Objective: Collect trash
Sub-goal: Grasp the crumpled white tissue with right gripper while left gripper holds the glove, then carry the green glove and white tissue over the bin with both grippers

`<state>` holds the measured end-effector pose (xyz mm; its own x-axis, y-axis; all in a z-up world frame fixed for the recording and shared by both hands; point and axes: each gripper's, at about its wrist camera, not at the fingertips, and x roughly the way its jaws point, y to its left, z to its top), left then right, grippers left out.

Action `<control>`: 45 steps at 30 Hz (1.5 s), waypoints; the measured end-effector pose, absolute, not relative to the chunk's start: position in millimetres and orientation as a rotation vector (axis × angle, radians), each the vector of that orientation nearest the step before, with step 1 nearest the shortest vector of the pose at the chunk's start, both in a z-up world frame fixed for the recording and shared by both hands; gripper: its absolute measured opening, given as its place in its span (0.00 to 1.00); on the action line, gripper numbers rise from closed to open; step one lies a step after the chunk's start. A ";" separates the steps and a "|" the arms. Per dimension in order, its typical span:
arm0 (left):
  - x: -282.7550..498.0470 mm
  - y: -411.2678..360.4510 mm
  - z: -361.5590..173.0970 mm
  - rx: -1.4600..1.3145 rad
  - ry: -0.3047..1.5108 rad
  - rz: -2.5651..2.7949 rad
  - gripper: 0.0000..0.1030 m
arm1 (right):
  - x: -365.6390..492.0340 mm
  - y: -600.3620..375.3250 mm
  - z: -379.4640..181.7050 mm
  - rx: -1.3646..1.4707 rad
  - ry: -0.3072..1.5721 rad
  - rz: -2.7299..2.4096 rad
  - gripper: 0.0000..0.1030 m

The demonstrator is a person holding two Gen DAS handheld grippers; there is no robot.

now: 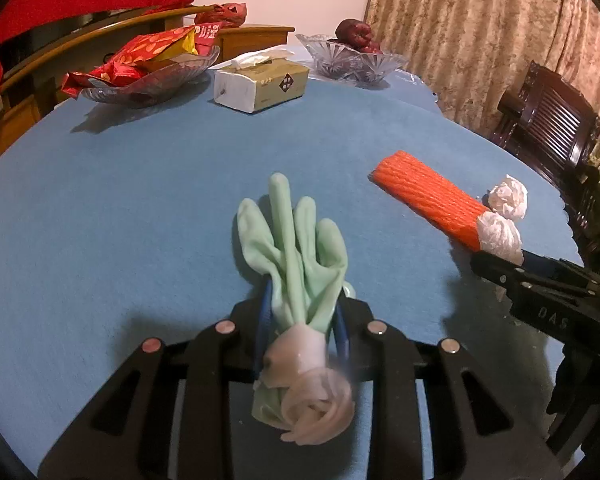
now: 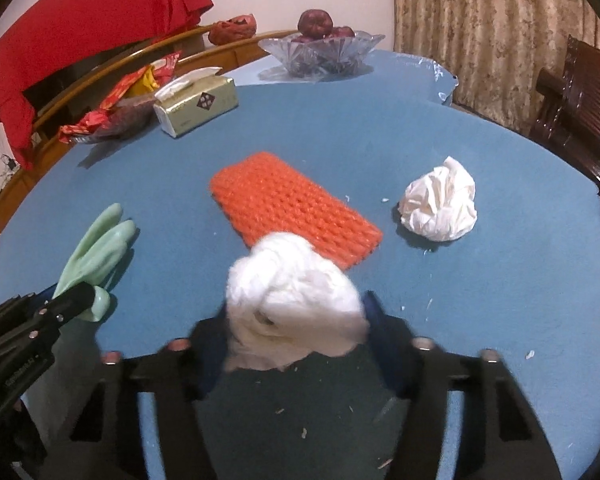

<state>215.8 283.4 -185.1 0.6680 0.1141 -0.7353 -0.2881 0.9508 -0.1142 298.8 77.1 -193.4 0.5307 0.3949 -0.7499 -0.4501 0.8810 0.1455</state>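
Observation:
My left gripper (image 1: 302, 320) is shut on a pale green rubber glove (image 1: 296, 248); the glove's fingers point away over the blue table and its rolled cuff hangs toward the camera. My right gripper (image 2: 296, 320) is shut on a crumpled white tissue ball (image 2: 292, 296), held just above the table. An orange foam net sleeve (image 2: 292, 208) lies flat behind it. A second crumpled white tissue (image 2: 440, 208) lies to the right. In the left wrist view the right gripper (image 1: 500, 264) holds its tissue (image 1: 500, 236) at the sleeve's (image 1: 428, 200) near end.
A tissue box (image 2: 196, 110) stands at the back of the blue table (image 2: 500, 300). A glass dish of red snack wrappers (image 1: 148, 76) is at back left, a glass fruit bowl (image 2: 320, 52) at back right. A dark wooden chair (image 2: 580, 120) stands on the right. Small white scraps dot the cloth.

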 end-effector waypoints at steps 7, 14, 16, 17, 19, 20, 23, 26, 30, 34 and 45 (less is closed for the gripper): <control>213.2 272.1 -172.4 -0.215 0.790 0.219 0.26 | 285.4 60.4 -178.9 -0.034 0.855 0.523 0.42; 206.0 243.8 -151.5 -0.179 0.762 0.179 0.26 | 266.8 33.5 -156.0 0.016 0.820 0.511 0.42; 204.4 234.5 -145.6 -0.176 0.756 0.164 0.26 | 260.0 23.7 -148.8 0.023 0.808 0.506 0.42; 203.7 230.5 -143.4 -0.174 0.754 0.158 0.26 | 256.7 18.3 -145.2 0.026 0.801 0.502 0.42; 200.7 218.6 -136.5 -0.169 0.746 0.141 0.26 | 249.8 6.6 -137.3 0.031 0.787 0.494 0.42; 199.0 211.2 -132.1 -0.163 0.742 0.131 0.26 | 246.5 1.4 -133.7 0.033 0.782 0.489 0.42; 193.5 193.4 -122.0 -0.163 0.730 0.104 0.26 | 236.7 -18.4 -122.2 0.049 0.766 0.473 0.42; 188.7 176.4 -113.1 -0.156 0.717 0.082 0.26 | 226.0 -37.5 -111.8 0.052 0.749 0.452 0.42; 179.2 150.8 -99.1 -0.150 0.693 0.043 0.27 | 211.1 -60.8 -98.5 0.069 0.726 0.424 0.42; 169.6 122.8 -87.8 -0.139 0.676 -0.004 0.27 | 193.8 -88.5 -84.5 0.065 0.695 0.388 0.42; 147.7 47.6 -72.3 -0.106 0.660 -0.136 0.27 | 152.4 -172.7 -65.6 0.103 0.644 0.267 0.43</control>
